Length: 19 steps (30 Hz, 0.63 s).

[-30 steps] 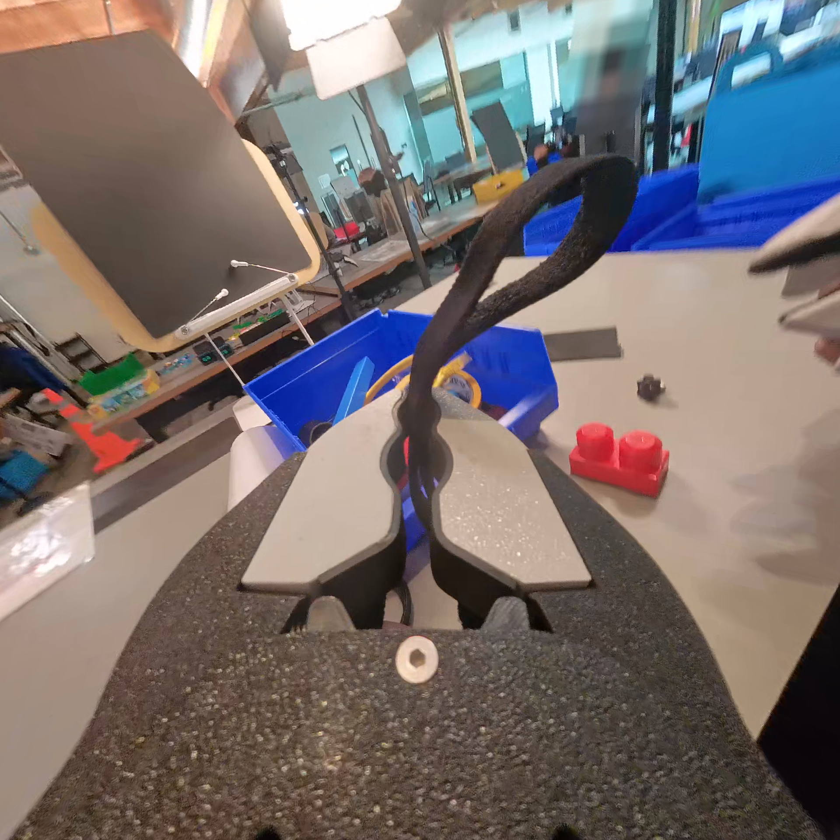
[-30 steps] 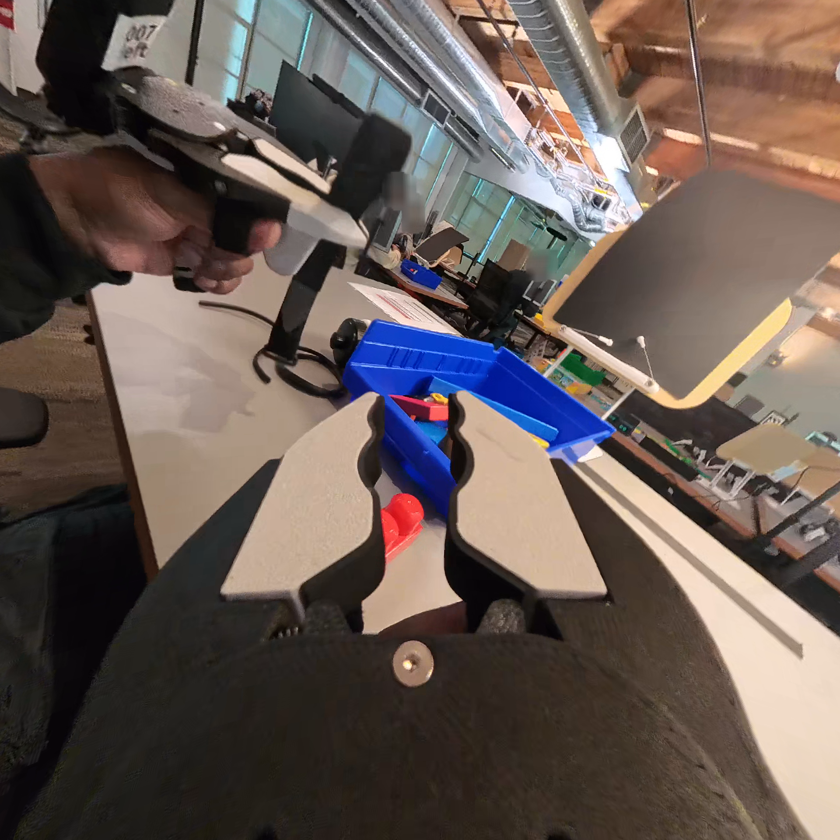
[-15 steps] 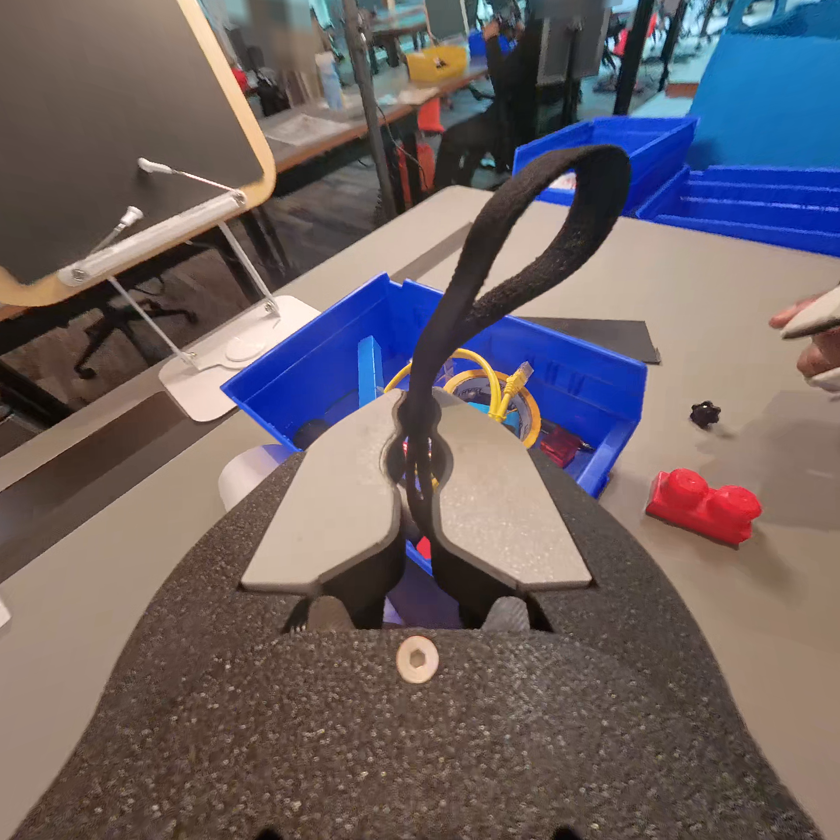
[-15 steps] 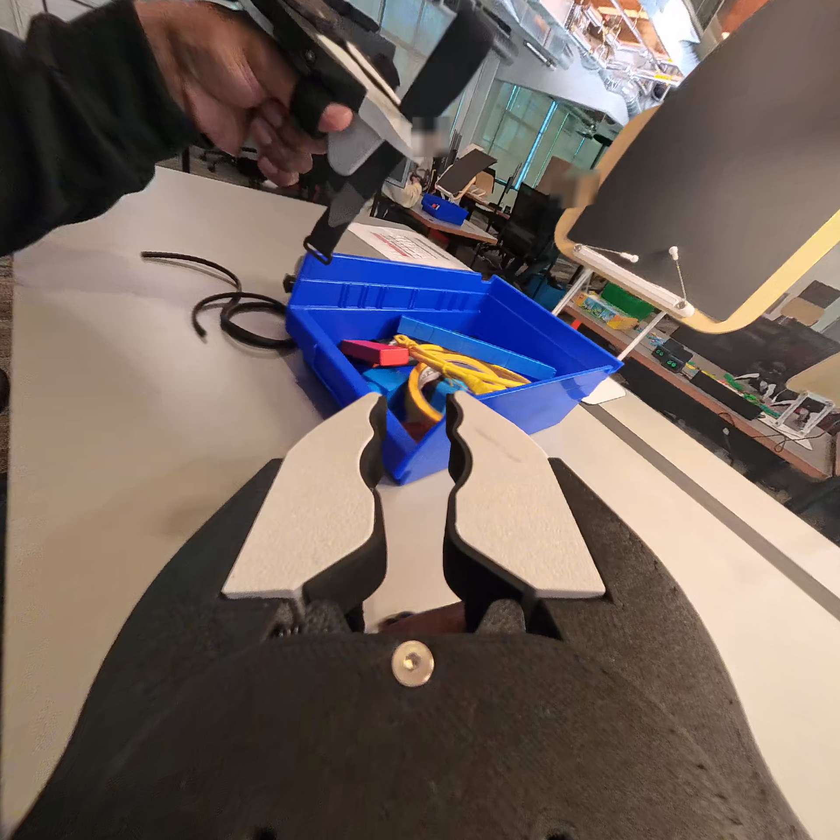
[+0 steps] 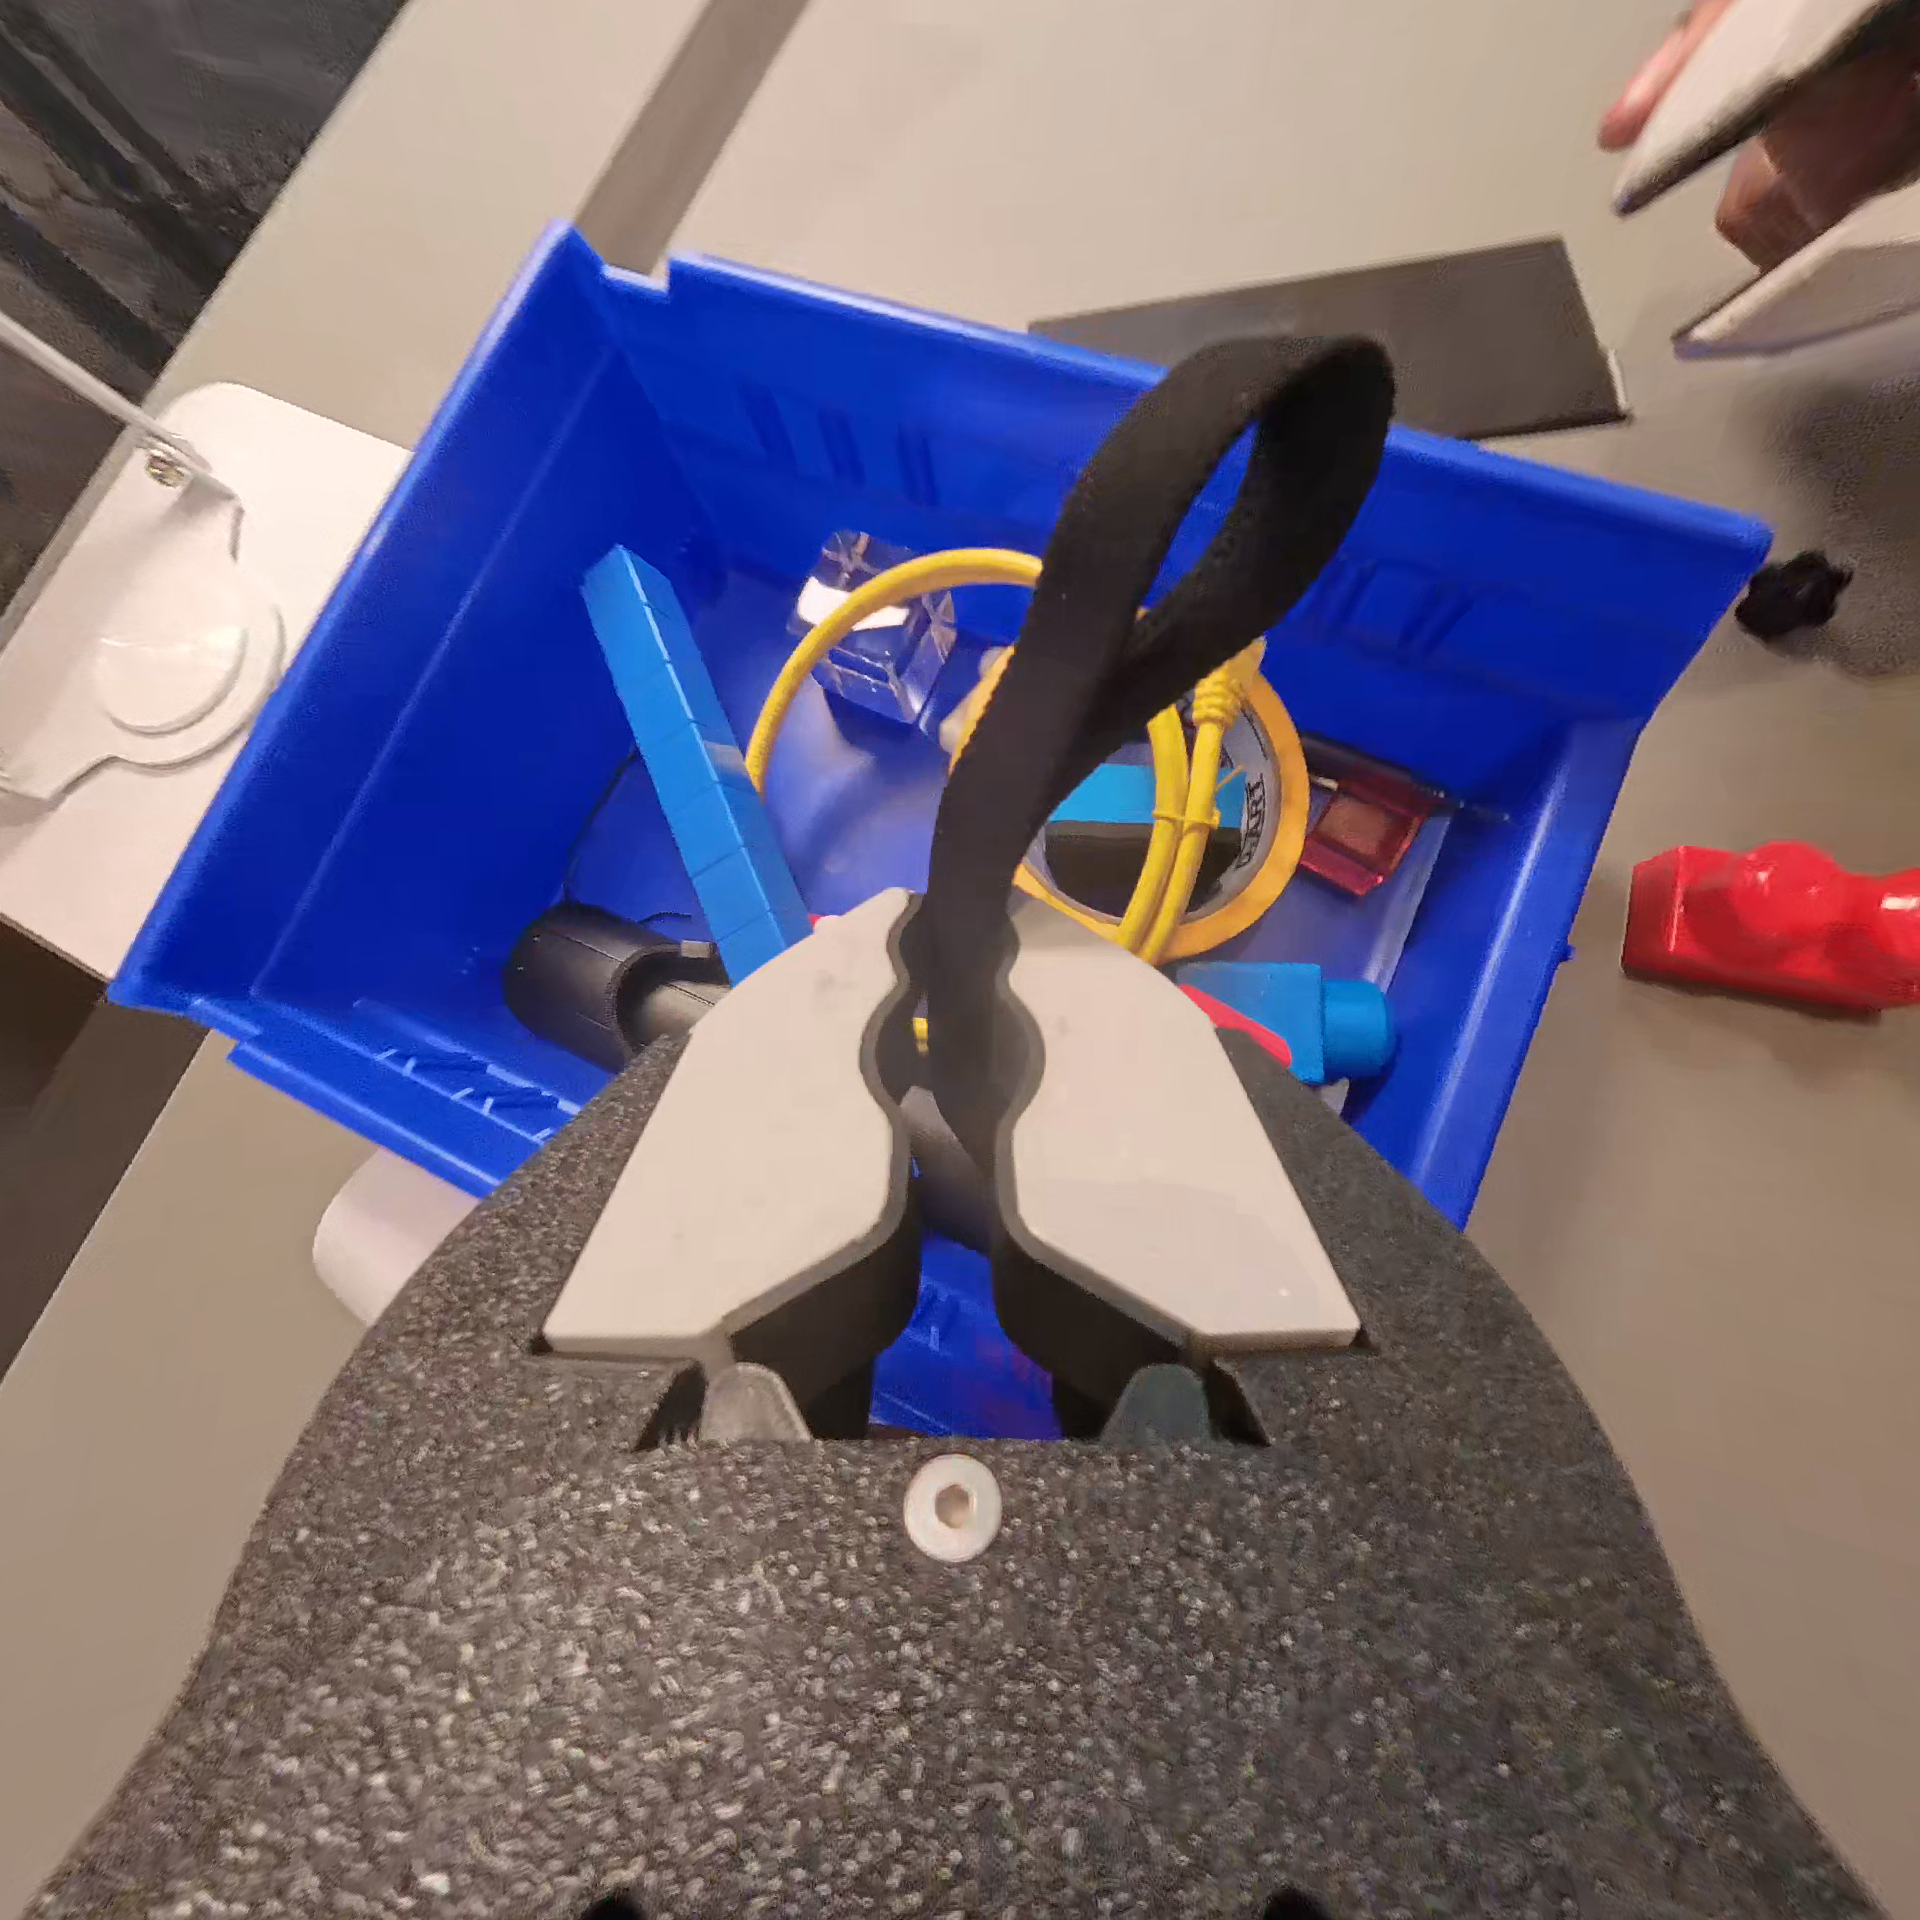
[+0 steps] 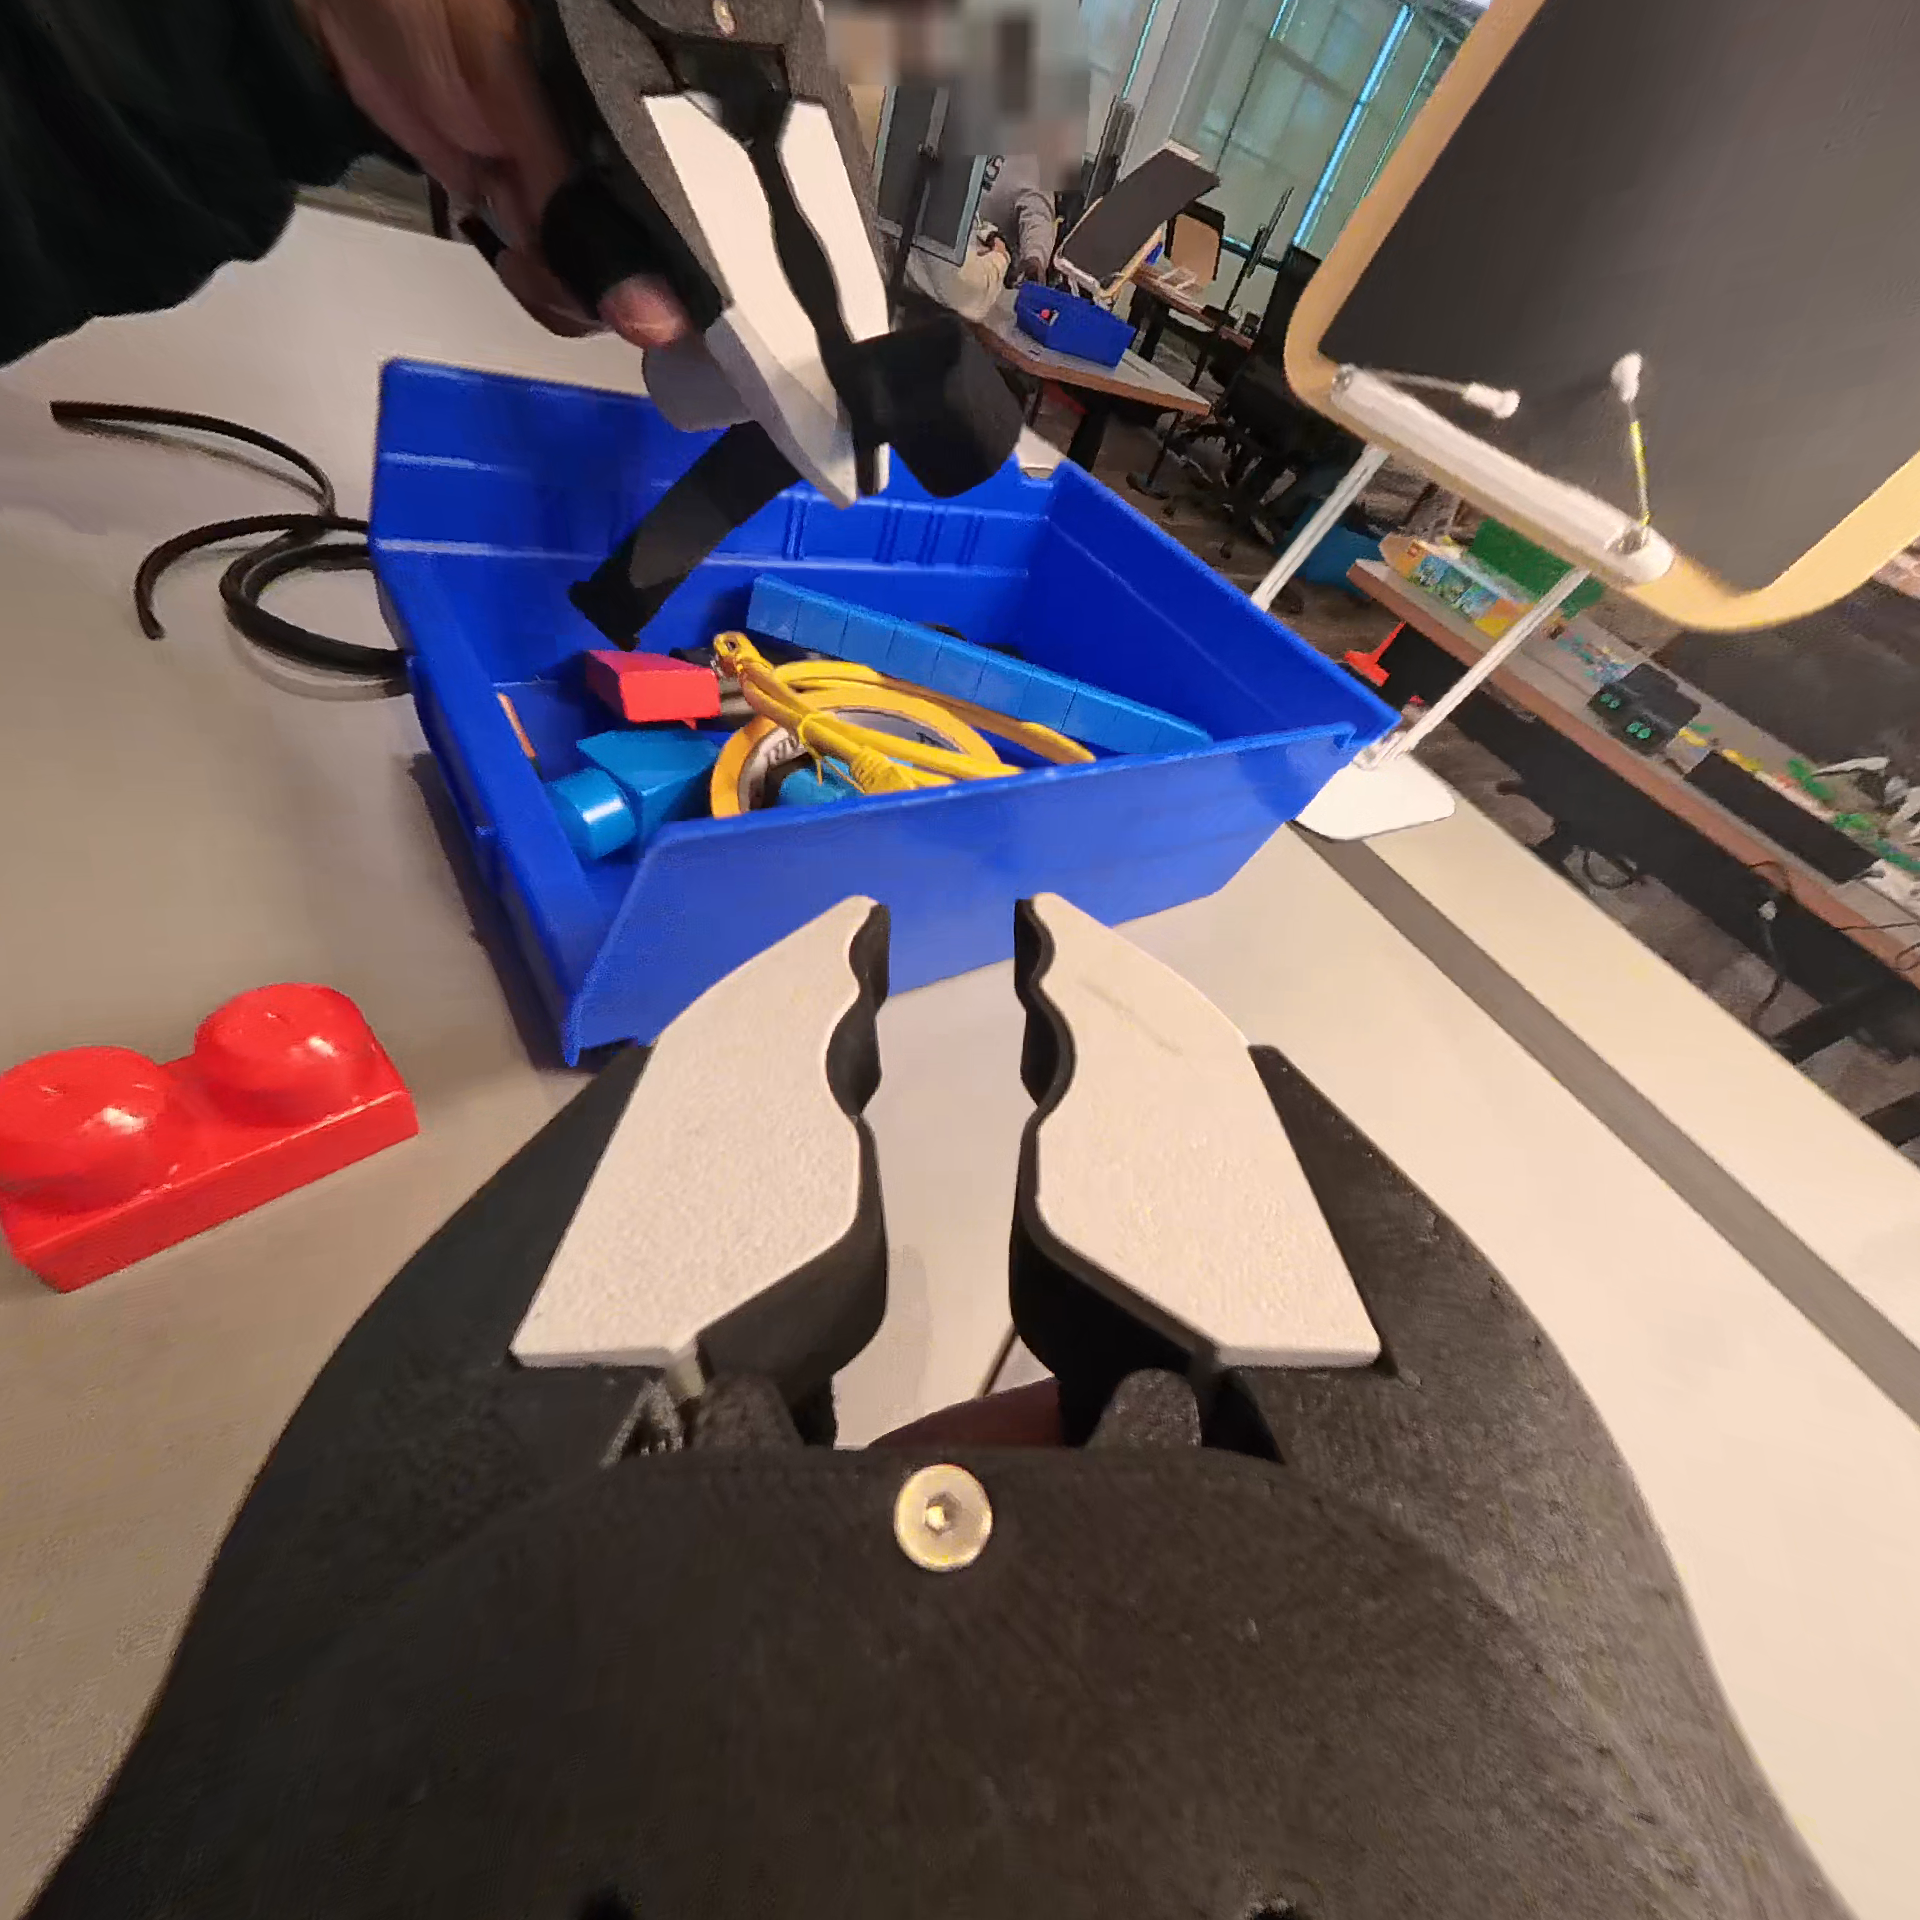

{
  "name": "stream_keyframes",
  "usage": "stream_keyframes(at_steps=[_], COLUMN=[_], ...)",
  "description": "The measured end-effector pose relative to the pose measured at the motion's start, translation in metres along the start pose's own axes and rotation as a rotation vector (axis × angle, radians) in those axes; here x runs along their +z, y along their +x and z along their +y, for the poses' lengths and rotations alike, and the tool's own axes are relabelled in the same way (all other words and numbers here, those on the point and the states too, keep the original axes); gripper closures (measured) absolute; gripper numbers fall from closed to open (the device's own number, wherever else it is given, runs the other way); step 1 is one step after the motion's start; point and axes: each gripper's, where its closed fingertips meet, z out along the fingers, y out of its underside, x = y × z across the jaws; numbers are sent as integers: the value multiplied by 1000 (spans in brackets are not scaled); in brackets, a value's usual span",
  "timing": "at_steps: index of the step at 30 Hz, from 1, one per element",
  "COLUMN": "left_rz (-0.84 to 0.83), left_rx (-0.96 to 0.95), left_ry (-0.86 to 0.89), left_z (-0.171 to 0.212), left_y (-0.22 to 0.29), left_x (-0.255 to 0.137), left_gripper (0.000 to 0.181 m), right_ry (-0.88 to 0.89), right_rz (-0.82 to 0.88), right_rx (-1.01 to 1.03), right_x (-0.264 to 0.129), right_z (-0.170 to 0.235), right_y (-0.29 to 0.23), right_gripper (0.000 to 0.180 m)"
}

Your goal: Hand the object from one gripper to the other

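Observation:
My left gripper (image 5: 951, 940) is shut on a black fabric strap (image 5: 1174, 540) whose loop stands up beyond the fingertips, above the blue bin (image 5: 436, 665). In the right wrist view the left gripper (image 6: 852, 457) points down over the bin (image 6: 935, 873), with the strap's loop (image 6: 935, 405) at its tips and a tail (image 6: 665, 540) hanging into the bin. My right gripper (image 6: 948, 925) is open and empty, low over the table in front of the bin. Its fingers (image 5: 1745, 114) show at the top right of the left wrist view.
The bin holds a yellow cable (image 5: 1174, 831), a tape roll (image 6: 769, 769), a blue bar (image 5: 691, 769) and small blocks. A red two-stud brick (image 6: 197, 1122) lies beside the bin. A black cable (image 6: 249, 561), a black flat strip (image 5: 1351, 343) and a lamp base (image 5: 156, 582) lie on the table. The tips of one gripper are about 15 cm away from the tips of the other.
My left gripper has tilted down and moved over the bin with the strap. My right gripper has come lower and closer to the bin, still open.

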Motion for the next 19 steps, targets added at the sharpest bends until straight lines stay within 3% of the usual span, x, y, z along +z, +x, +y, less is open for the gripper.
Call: stream_keyframes(at_steps=[6,11,16,19], left_rz=[68,118,108,52], left_rx=[111,163,74,29], left_ry=[-121,-143,-63,-116], left_z=[8,9,0,5], left_y=[8,4,-22,-47], left_x=[18,25,20,26], left_gripper=[160,139,137,136], right_ry=[-67,-92,-127,-140], right_rz=[-1,20,9,8], right_rx=[43,53,51,39], right_x=[2,0,4,6], right_z=[31,41,50,51], right_y=[1,5,1,0], right_gripper=[157,157,157,157])
